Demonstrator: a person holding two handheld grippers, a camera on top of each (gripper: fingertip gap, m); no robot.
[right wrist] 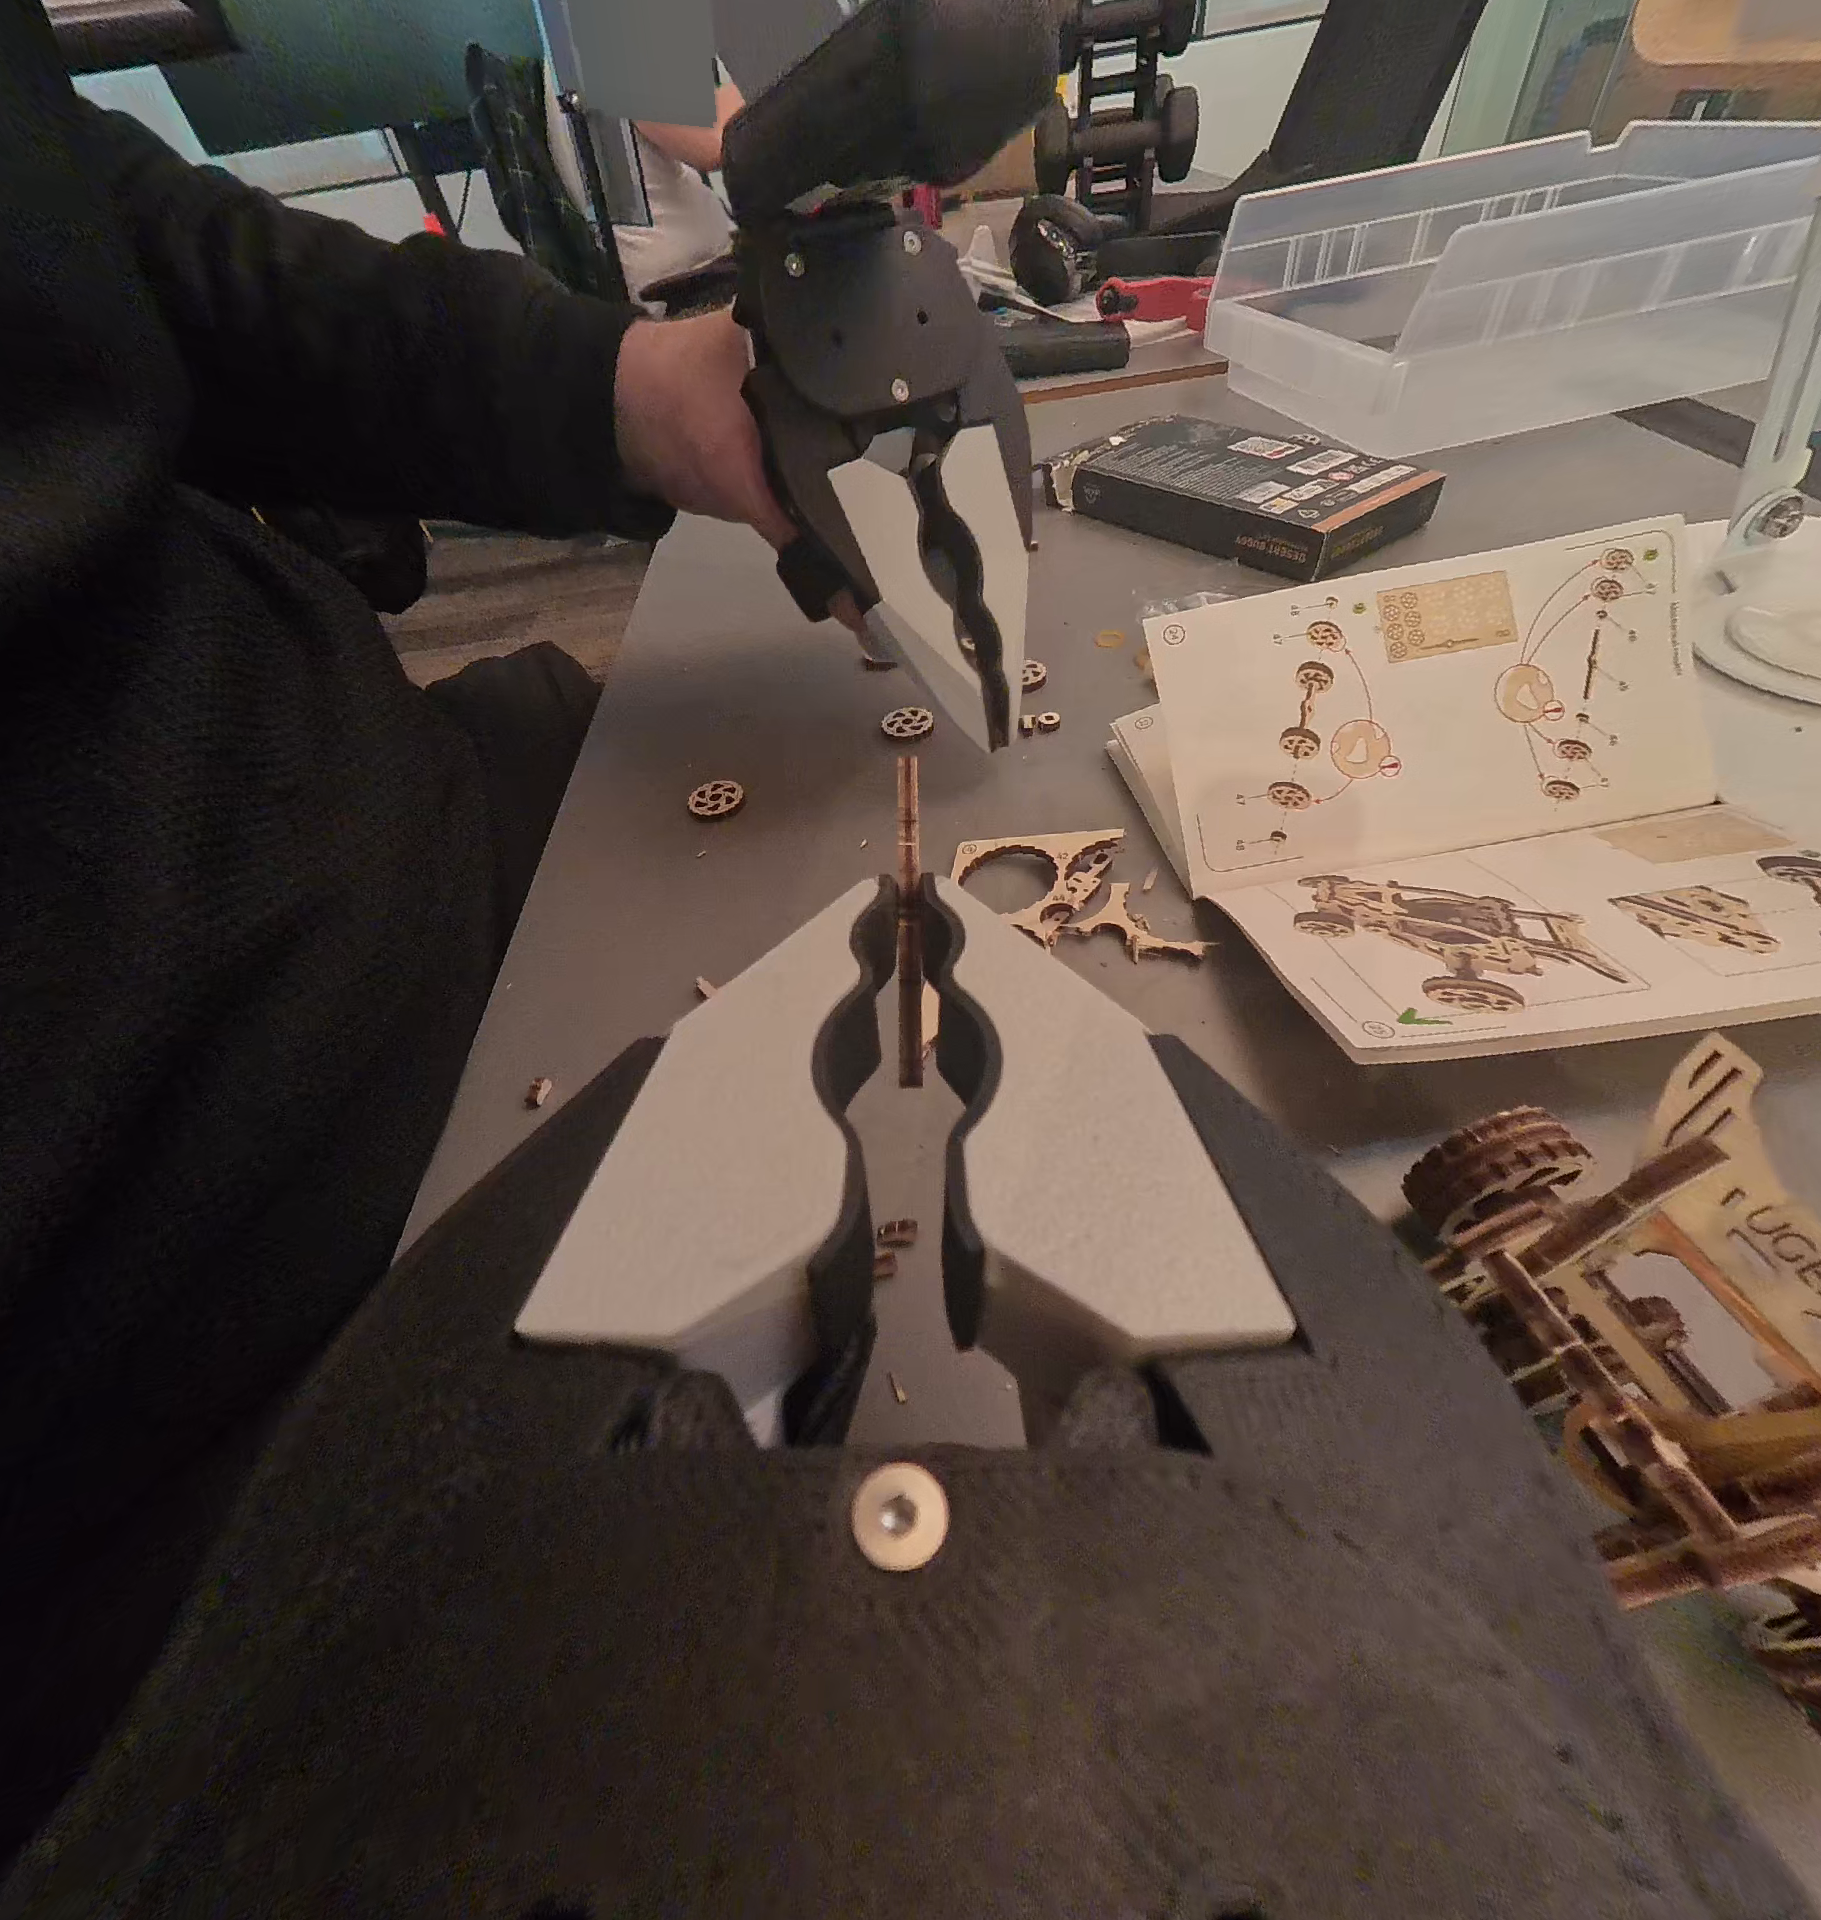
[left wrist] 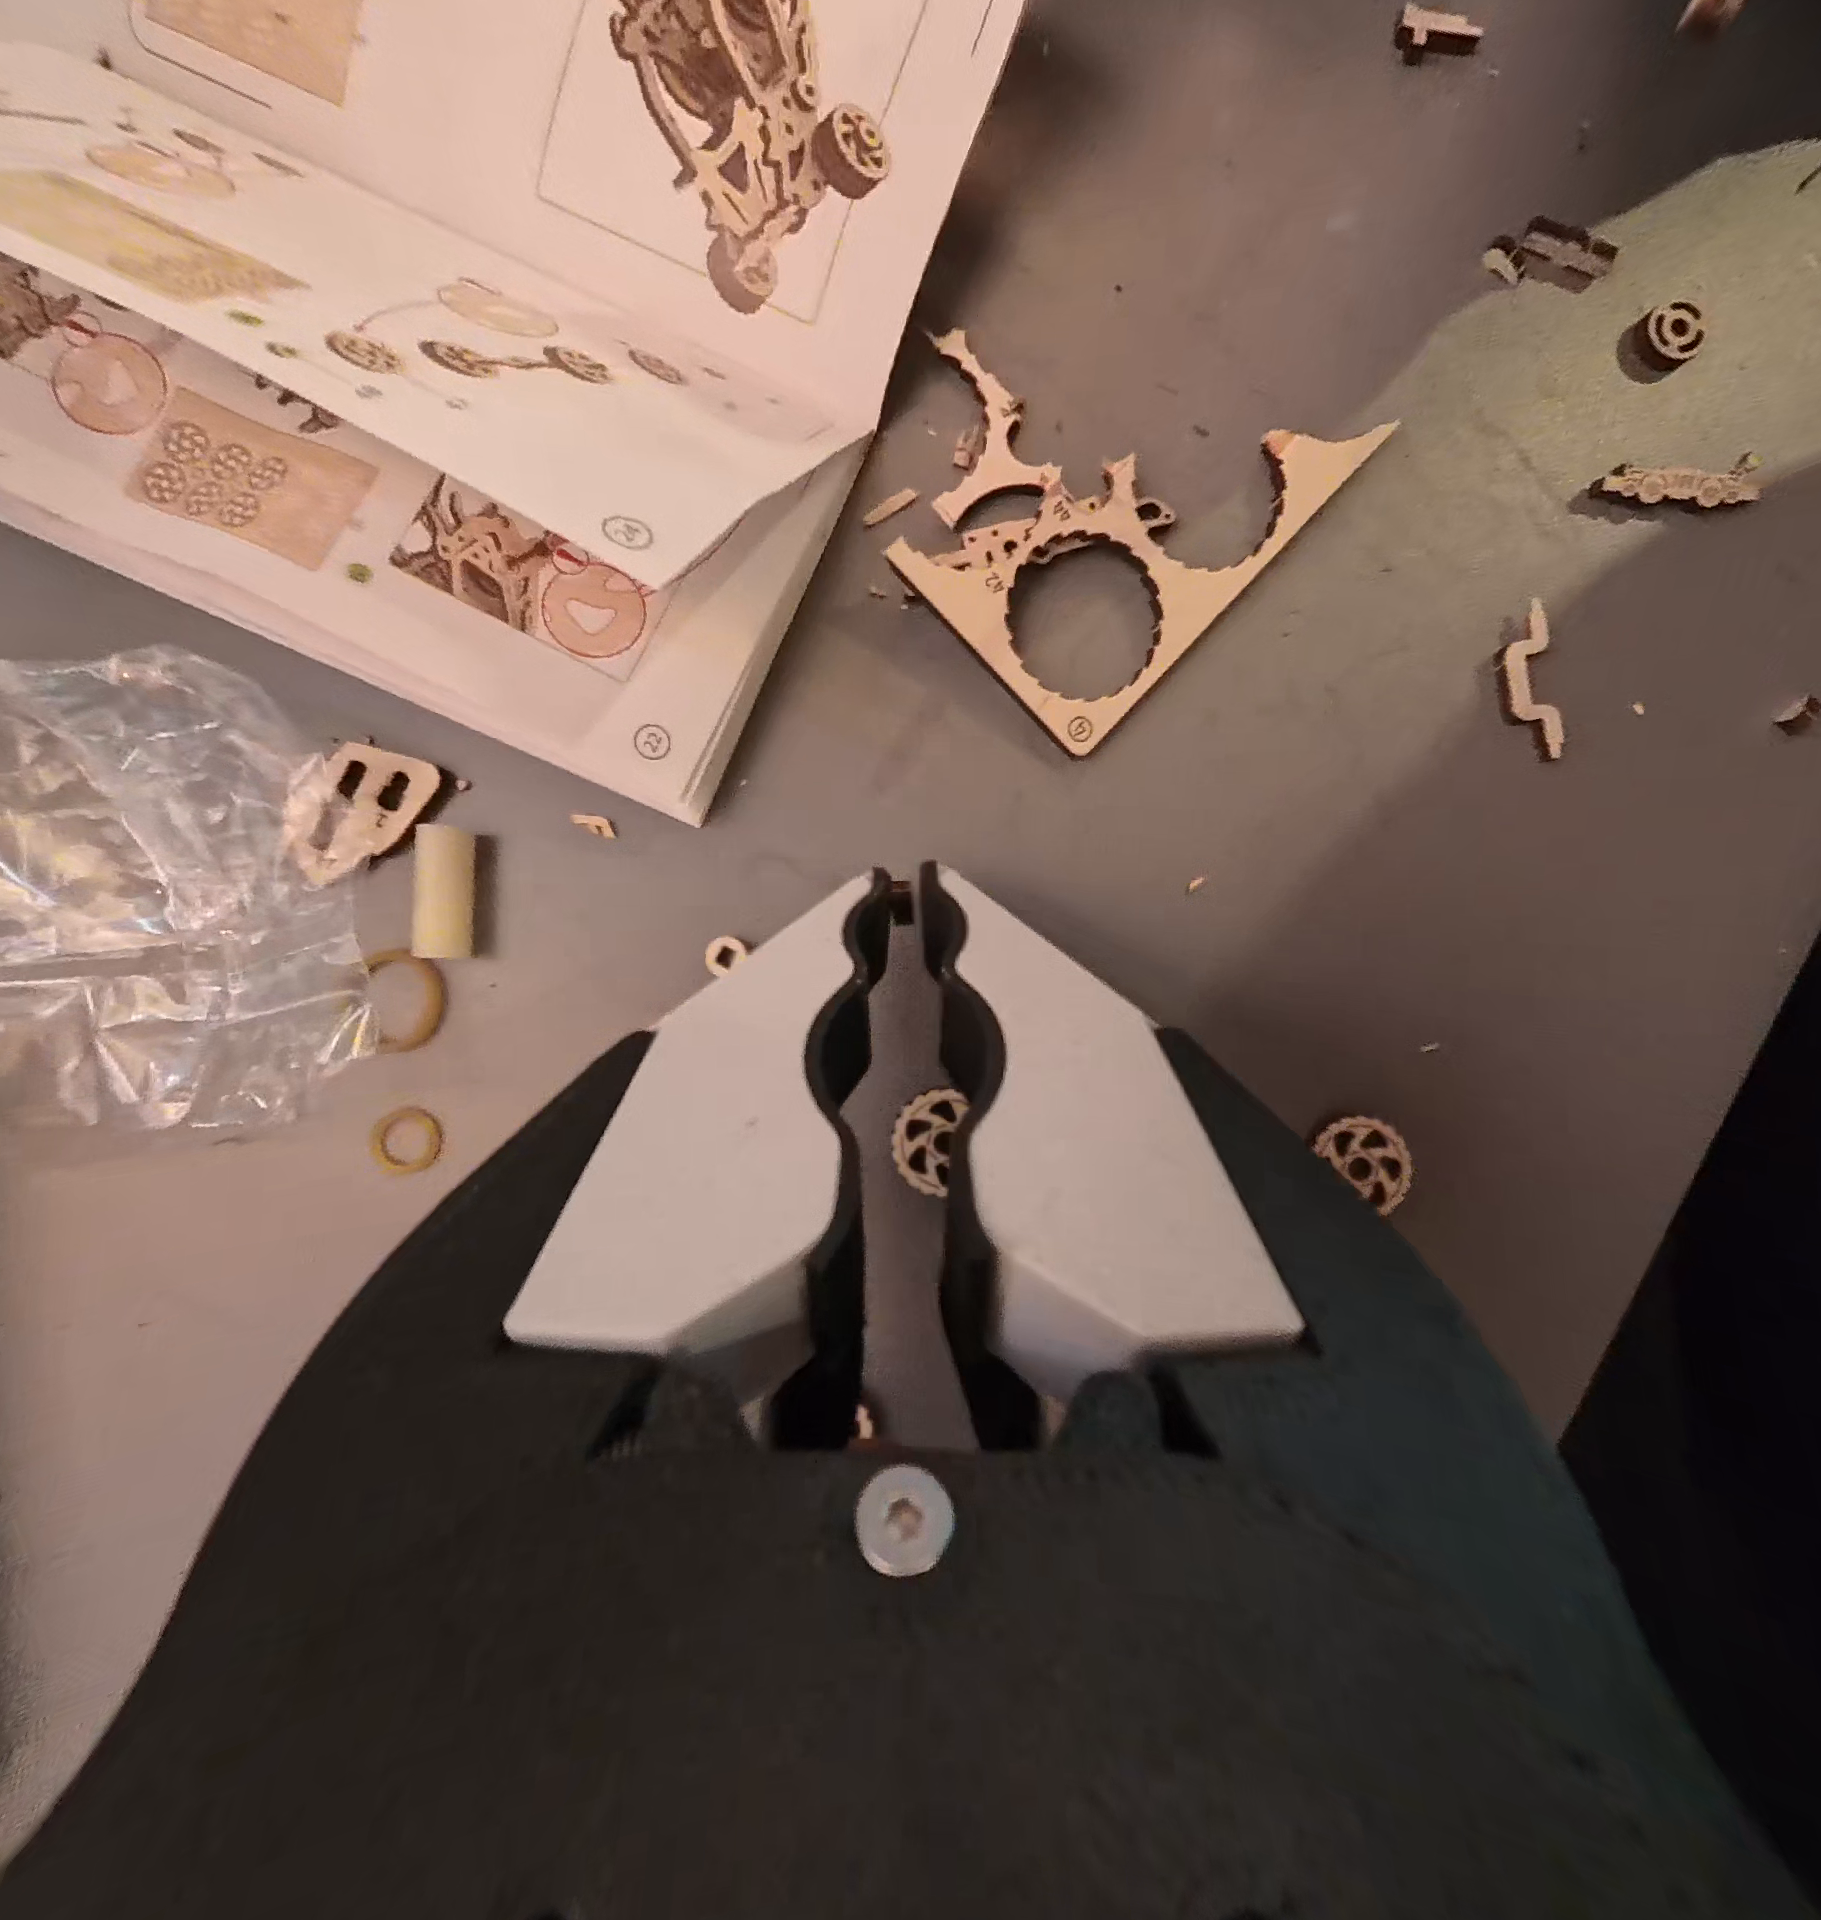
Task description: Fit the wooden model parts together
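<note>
My right gripper [right wrist: 906, 888] is shut on a thin wooden axle stick [right wrist: 907, 810], which points forward above the grey table [right wrist: 740, 623]. My left gripper [left wrist: 901, 883] is shut on a small dark wooden piece [left wrist: 898, 902] at its tips. In the right wrist view the left gripper [right wrist: 997, 732] hangs tips-down just beyond and right of the stick's far end, apart from it. Small wooden gear wheels [left wrist: 1363, 1164] [right wrist: 717, 798] lie on the table. A part-built wooden buggy [right wrist: 1664, 1351] sits at the lower right.
An open instruction booklet [left wrist: 470, 312] [right wrist: 1457, 779], a punched-out scrap sheet [left wrist: 1124, 582] [right wrist: 1062, 883], a crumpled plastic bag [left wrist: 137, 883], a white cylinder [left wrist: 449, 894] and rings [left wrist: 407, 1138] lie about. A black box [right wrist: 1249, 488] and clear bins [right wrist: 1508, 260] stand behind. A person's dark sleeve [right wrist: 262, 416] fills the left. To the white cylinder [left wrist: 449, 894]: left tips about 9 cm, right tips about 25 cm.
</note>
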